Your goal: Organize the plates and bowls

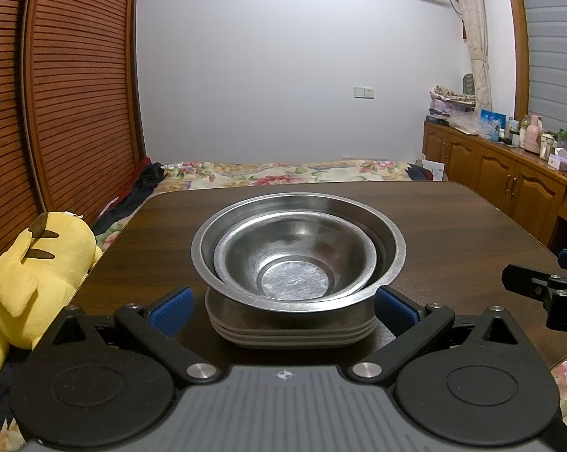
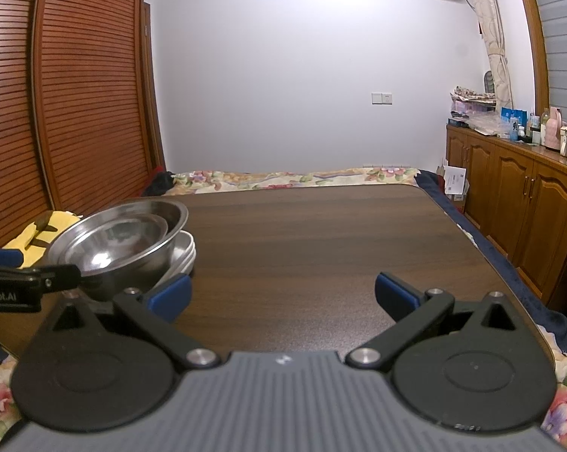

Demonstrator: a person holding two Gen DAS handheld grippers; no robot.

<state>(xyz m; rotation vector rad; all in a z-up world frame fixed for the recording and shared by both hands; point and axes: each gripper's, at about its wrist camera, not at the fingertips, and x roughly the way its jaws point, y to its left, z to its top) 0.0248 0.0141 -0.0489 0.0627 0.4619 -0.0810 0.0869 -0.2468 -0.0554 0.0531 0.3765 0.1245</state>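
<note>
A small steel bowl (image 1: 283,260) sits nested inside a larger steel bowl (image 1: 393,241), and both rest on a stack of grey plates (image 1: 294,333) on the dark wooden table (image 1: 453,226). My left gripper (image 1: 283,307) is open, its blue pads to either side of the plate stack, not touching it. In the right wrist view the same bowls (image 2: 117,241) and plates (image 2: 183,250) stand at the left. My right gripper (image 2: 283,293) is open over bare table (image 2: 302,233), with nothing between its fingers. The right gripper's tip (image 1: 524,282) shows at the left view's right edge.
A yellow plush toy (image 1: 38,278) leans off the table's left edge. A bed with a floral cover (image 1: 283,173) lies beyond the far edge. Wooden cabinets (image 2: 517,203) with clutter on top line the right wall; slatted wardrobe doors (image 2: 76,94) stand on the left.
</note>
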